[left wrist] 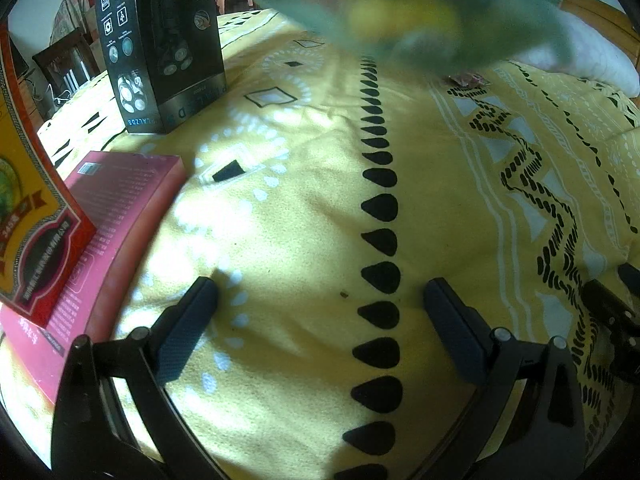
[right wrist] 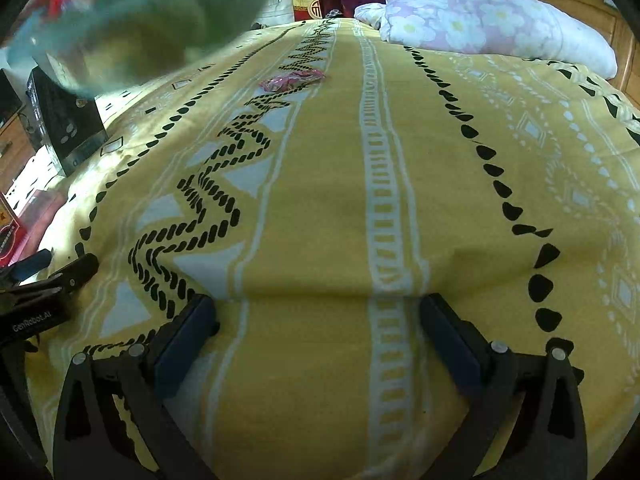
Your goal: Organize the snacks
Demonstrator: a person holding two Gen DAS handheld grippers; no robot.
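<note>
While both claws are hovering low over the yellow patterned bedspread point(right wrist: 320, 208):
Left gripper point(left wrist: 320, 292): jaws standing wide apart, holding nothing.
Right gripper point(right wrist: 318, 308): jaws spread wide, also gripping nothing.
Pink snack packet point(right wrist: 292, 79): lying far ahead on the zigzag stripe.
Blurred teal bag point(left wrist: 400, 8): passing across the top, contents unclear.
Black box point(left wrist: 160, 40): standing upright at left.
Pink box point(left wrist: 116, 216): lying flat nearby.
</note>
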